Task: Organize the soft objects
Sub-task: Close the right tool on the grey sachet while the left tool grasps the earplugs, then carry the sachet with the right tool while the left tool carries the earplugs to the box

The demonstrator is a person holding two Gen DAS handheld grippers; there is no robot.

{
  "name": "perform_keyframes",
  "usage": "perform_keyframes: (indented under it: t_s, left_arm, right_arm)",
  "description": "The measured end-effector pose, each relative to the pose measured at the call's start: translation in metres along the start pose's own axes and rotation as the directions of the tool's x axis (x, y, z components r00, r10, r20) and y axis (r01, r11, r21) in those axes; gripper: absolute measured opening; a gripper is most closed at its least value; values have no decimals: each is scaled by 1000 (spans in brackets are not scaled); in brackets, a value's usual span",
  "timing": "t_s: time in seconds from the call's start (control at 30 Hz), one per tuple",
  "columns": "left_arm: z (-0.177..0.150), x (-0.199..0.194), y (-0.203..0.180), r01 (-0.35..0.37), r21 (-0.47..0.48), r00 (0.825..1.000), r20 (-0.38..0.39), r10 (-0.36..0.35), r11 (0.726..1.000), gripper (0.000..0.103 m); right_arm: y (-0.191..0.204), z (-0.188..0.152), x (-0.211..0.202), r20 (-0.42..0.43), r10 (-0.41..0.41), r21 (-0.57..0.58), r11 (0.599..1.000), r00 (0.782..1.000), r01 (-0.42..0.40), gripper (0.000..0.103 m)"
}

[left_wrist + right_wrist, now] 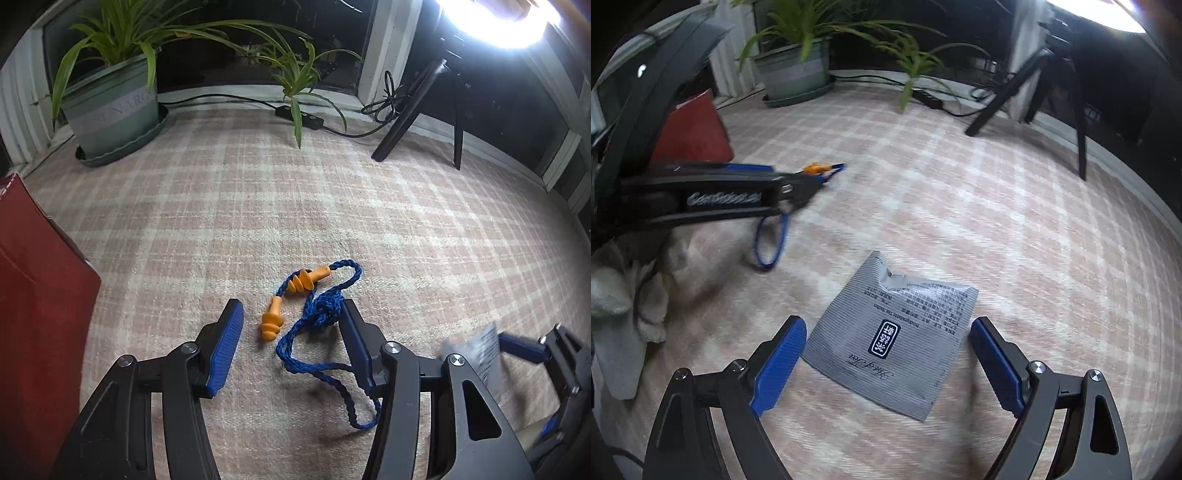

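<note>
The corded earplugs (291, 299) lie on the plaid cloth (332, 206) between the spread fingers of the left gripper (291, 325), their two orange plugs end to end along a line running away from the camera and slightly rightward; the blue cord knots beside the right finger and loops back under it, partly hidden. The right gripper (886, 350) is also spread wide, and the grey sachet (892, 339) lies flat between its fingers, long axis angled up to the right, one top corner torn. A red box (33, 295) stands at left, cut off by the frame. Beyond sit a potted plant (114, 107), tripod legs (413, 110) and a glaring lamp (498, 18).
</note>
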State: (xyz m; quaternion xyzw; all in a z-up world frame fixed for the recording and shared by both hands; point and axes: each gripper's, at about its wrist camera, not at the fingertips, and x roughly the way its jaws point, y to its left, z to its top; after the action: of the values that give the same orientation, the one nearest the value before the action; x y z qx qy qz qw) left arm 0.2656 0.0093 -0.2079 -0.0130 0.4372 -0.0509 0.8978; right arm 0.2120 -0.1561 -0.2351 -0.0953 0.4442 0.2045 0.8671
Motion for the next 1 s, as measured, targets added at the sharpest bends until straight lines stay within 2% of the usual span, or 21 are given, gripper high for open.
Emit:
perform_keyframes:
  t_s: [0.07,0.13,0.3,0.37,0.5,0.63,1.0]
  left_arm:
    - [0,0,-1,-5,13,1000,4,5,1000,52]
    - [-1,0,-2,-8,17,1000,10,8,1000,46]
    - [-1,0,1,-34,4,999,35,34,999,25]
    - [-1,0,5,-40,-12,998,43,40,999,19]
    - [0,0,9,-48,-32,997,52,49,998,16]
    - [-1,0,11,-49,-44,997,61,51,998,14]
    - [-2,-9,8,-34,-52,996,78,38,998,13]
  right_arm:
    - [-5,1,1,0,2,-4,1000,1000,-2,84]
    - [-11,3,2,-5,9,-10,1000,1000,-9,80]
    - [-20,2,1,-1,24,-27,999,1000,-24,67]
    - [-24,2,0,-1,27,-27,999,1000,-27,62]
    - [-31,4,0,2,33,-9,999,999,-33,48]
    - [-33,5,-1,6,49,-1,999,999,-49,41]
    - [-28,1,-9,48,73,-8,997,996,-73,38]
